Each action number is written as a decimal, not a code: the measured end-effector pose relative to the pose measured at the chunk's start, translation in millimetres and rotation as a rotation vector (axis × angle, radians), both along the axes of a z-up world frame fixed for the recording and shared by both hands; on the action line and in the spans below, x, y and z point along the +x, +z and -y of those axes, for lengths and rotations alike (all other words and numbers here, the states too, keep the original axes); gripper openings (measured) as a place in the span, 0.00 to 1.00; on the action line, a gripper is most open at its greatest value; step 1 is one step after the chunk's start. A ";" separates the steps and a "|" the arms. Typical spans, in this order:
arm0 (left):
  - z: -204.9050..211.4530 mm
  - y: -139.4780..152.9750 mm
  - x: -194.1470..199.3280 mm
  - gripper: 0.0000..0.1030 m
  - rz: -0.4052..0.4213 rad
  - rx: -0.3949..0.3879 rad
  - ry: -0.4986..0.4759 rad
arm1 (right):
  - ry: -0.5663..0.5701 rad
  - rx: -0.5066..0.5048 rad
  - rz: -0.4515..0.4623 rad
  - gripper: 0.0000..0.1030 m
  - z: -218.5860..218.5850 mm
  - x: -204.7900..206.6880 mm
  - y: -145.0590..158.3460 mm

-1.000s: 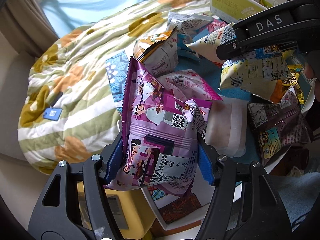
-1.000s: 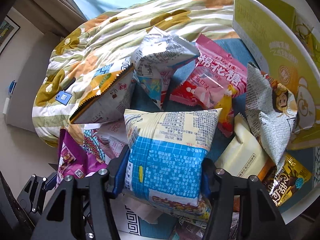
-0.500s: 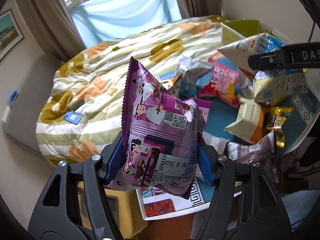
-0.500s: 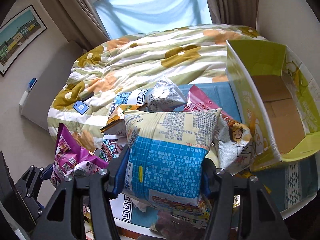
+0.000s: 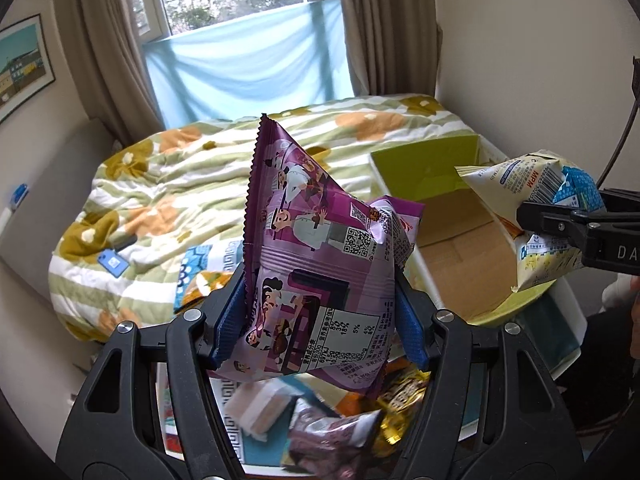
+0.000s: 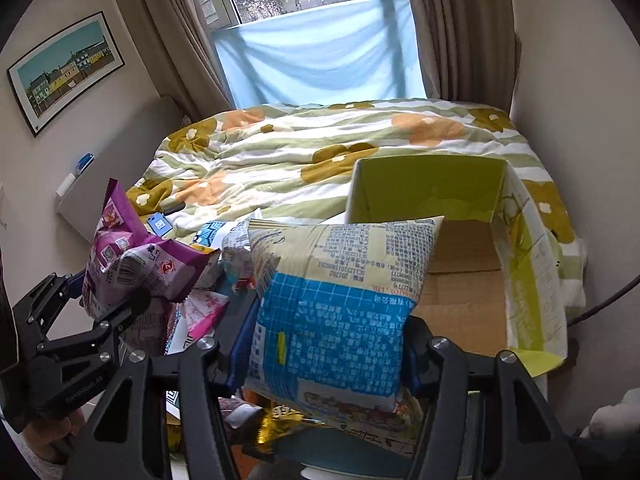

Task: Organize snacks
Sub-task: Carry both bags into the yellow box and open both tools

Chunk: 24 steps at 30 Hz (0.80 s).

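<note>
Both bags have risen from the snack pile, and the whole box is now in sight.

Left wrist view: the left gripper (image 5: 320, 316) grasps the purple bag (image 5: 320, 280) (a QR code and a nutrition table show). It hides the table (image 5: 564, 320); blurred snacks (image 5: 360, 420) lie below.

Right wrist view: the right gripper (image 6: 324, 352) clenches the blue bag (image 6: 332, 308), densely printed, before the green box (image 6: 520, 280), which stands against the bed (image 6: 320, 136).

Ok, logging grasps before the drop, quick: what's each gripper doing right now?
Left gripper: closed on the purple snack bag.
Right gripper: closed on the blue and cream snack bag.
</note>
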<state>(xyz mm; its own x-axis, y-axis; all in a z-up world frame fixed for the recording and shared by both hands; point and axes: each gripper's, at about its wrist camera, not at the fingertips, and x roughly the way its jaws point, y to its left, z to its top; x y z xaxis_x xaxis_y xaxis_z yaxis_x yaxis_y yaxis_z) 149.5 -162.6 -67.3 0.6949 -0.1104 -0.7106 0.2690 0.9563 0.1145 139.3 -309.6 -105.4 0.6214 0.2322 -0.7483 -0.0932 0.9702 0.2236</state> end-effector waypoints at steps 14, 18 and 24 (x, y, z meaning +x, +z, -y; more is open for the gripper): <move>139.1 -42.5 126.4 0.60 -0.168 -0.036 -0.129 | -0.127 0.018 0.008 0.53 124.3 34.3 2.5; 165.0 -67.4 164.6 0.61 -0.236 -0.031 -0.156 | -0.163 0.030 -0.020 0.53 141.9 52.2 -5.1; 174.3 -91.2 188.1 0.96 -0.264 -0.013 -0.161 | -0.194 0.041 -0.068 0.53 160.4 87.6 -20.7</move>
<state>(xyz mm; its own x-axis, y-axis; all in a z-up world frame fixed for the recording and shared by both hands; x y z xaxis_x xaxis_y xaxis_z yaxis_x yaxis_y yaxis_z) 337.6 -336.9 -158.5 0.4595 -0.2146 -0.8619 0.4362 0.8998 0.0085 226.9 -470.0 -126.2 0.6057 0.1445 -0.7825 0.1113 0.9583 0.2631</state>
